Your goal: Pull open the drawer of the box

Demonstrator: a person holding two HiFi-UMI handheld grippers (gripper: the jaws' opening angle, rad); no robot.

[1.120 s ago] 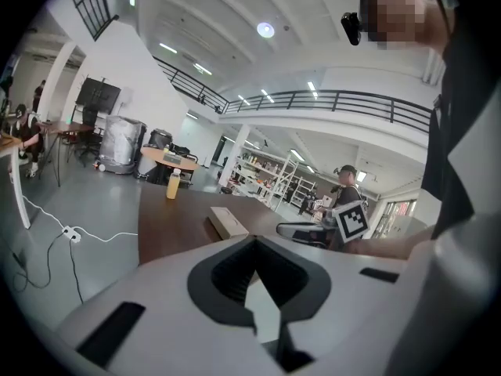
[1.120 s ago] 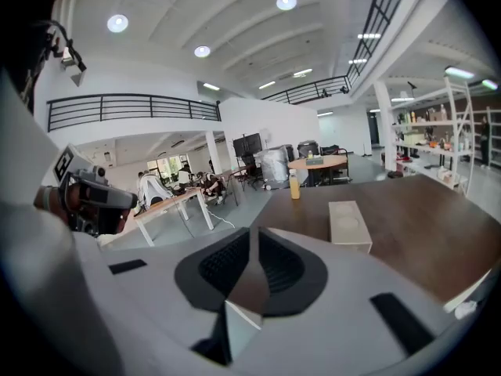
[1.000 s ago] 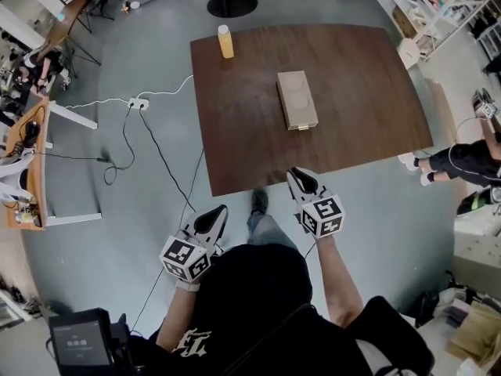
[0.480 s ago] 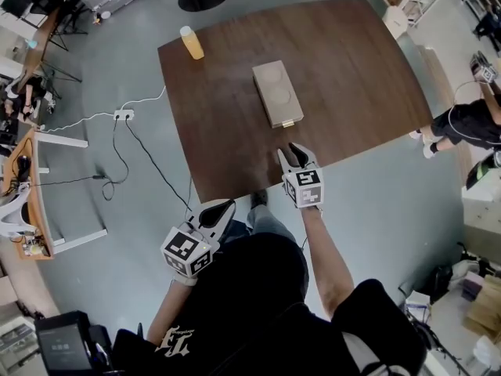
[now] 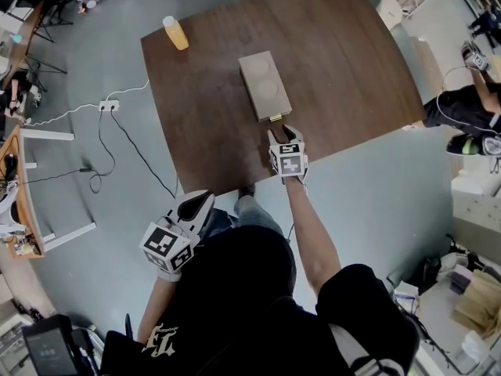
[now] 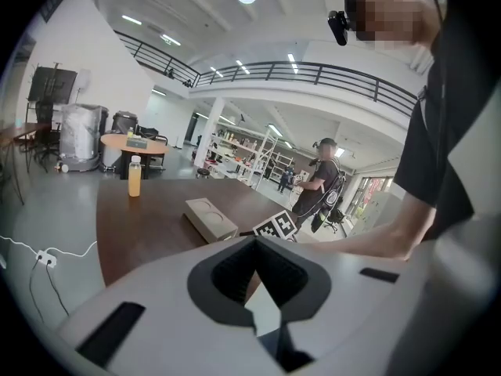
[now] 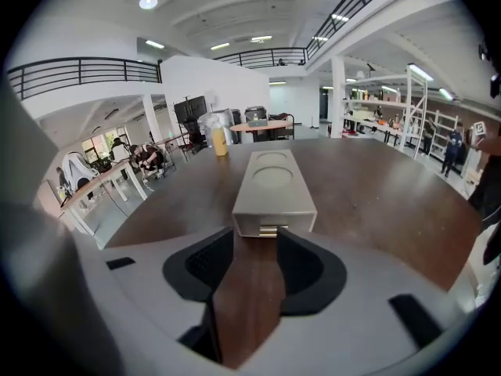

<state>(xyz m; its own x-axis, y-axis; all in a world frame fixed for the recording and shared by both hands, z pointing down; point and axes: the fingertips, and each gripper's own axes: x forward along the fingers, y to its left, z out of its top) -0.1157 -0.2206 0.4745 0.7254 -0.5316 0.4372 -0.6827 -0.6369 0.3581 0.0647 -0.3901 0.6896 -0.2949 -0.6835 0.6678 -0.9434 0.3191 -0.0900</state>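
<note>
Right gripper (image 5: 279, 135) is over the near edge of the table (image 5: 352, 61), jaws opening, gap fairly wide, pads pressing on nothing. The box (image 7: 274, 180) lies lengthwise straight ahead of it, short end facing the jaws. The small metal handle (image 7: 268, 230) sits right at the mouth of the gap; contact cannot be told. Drawer front flush, not pulled out. Bottle (image 5: 175, 33) is far beyond the box, off to the left. Left gripper (image 5: 200, 200) is well behind and left, off the table, jaws together, empty.
</note>
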